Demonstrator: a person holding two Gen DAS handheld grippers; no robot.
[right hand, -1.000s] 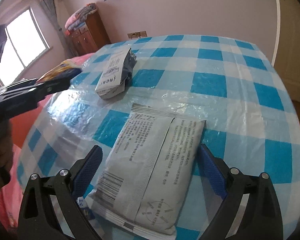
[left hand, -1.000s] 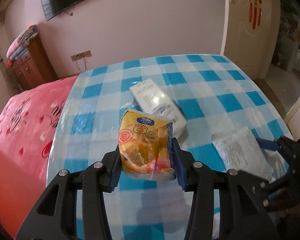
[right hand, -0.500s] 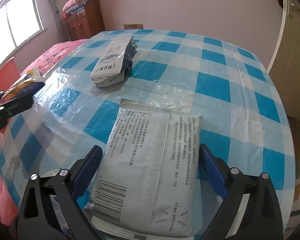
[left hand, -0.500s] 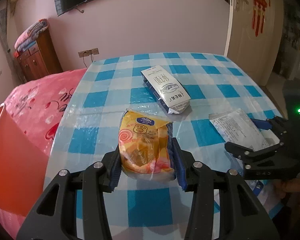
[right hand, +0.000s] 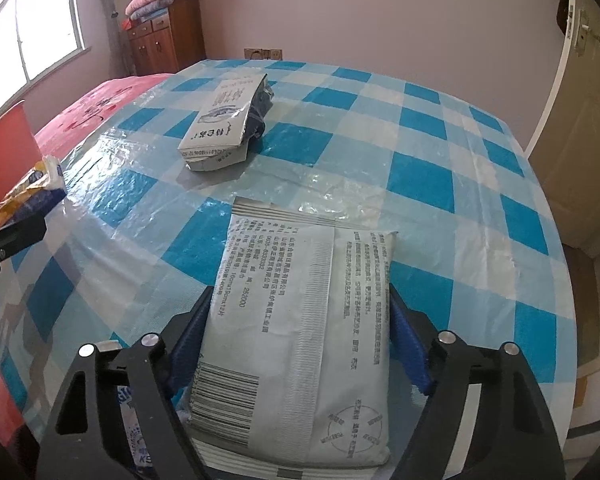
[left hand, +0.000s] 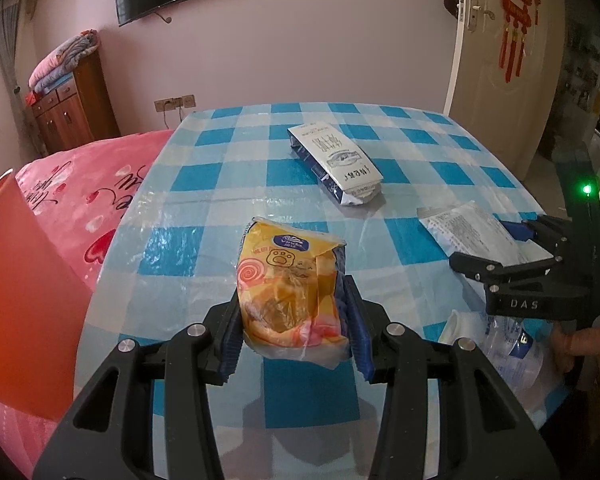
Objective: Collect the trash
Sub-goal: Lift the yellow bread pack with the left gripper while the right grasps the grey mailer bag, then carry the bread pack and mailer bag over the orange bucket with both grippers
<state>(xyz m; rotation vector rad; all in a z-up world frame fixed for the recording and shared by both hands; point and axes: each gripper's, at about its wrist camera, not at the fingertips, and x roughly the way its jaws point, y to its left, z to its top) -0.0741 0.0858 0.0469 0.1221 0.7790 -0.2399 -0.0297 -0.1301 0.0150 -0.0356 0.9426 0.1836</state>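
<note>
My left tool (left hand: 292, 320) holds the yellow plastic snack wrapper with a paw print (left hand: 290, 292) firmly between its blue pads, lifted above the desk covered by a blue and white checked cloth under clear plastic (left hand: 236, 168). So this 1 piece of trash is already collected and only needs a place to go. At the left border of this view I see a large orange-red shape (left hand: 16, 280); I think it may be a bin, but I cannot tell for sure.

My right tool (right hand: 300, 344) has just been closing its jaws around the flat white printed sachet with a barcode (right hand: 296, 344), which lies on the desk near its front edge. The blue pads are now against both long sides of the sachet, so I judge the grip is made or nearly made. A clear plastic wrapper with blue letters (right hand: 134, 432) lies partly under the left side of this tool.

The step in hand, as I judge it, is the picking of the second piece. The next move calls for a careful lift, because the sachet is wide and soft and may bend or slip out.

A third piece, the torn white and dark blue paper bag (left hand: 334, 162), rests further back near the middle of the desk, well apart from both tools, and it is not yet touched.
</note>
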